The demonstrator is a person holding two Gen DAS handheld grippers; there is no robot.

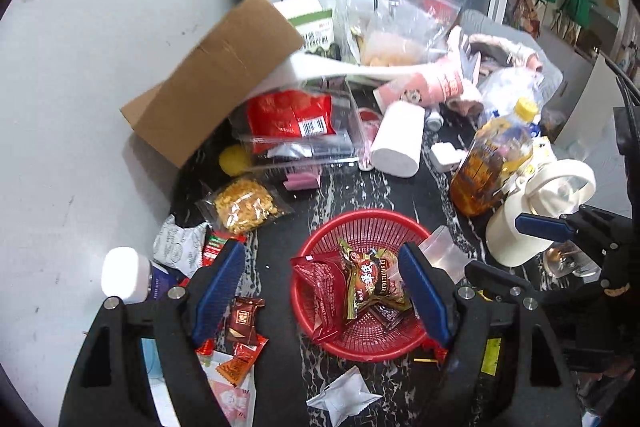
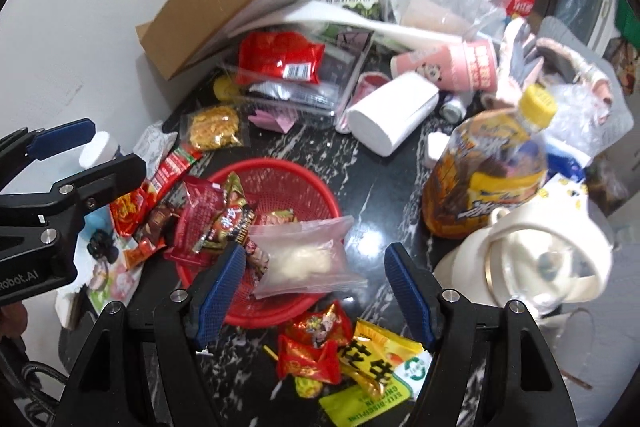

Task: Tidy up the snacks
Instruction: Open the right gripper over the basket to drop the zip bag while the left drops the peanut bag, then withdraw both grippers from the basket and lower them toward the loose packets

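Observation:
A red mesh basket sits on the dark marbled table and holds several wrapped snacks. My left gripper is open above the basket's near left side, empty. My right gripper is open over the basket's near edge, where a clear bag of white snack lies partly in the basket between the fingers, not gripped. Loose red and yellow snack packets lie just in front of the basket. More small packets lie left of the basket.
A cardboard box, a clear tray with a red bag, a white roll, a tea bottle, a white kettle, pink cups and a bag of yellow snack crowd the table.

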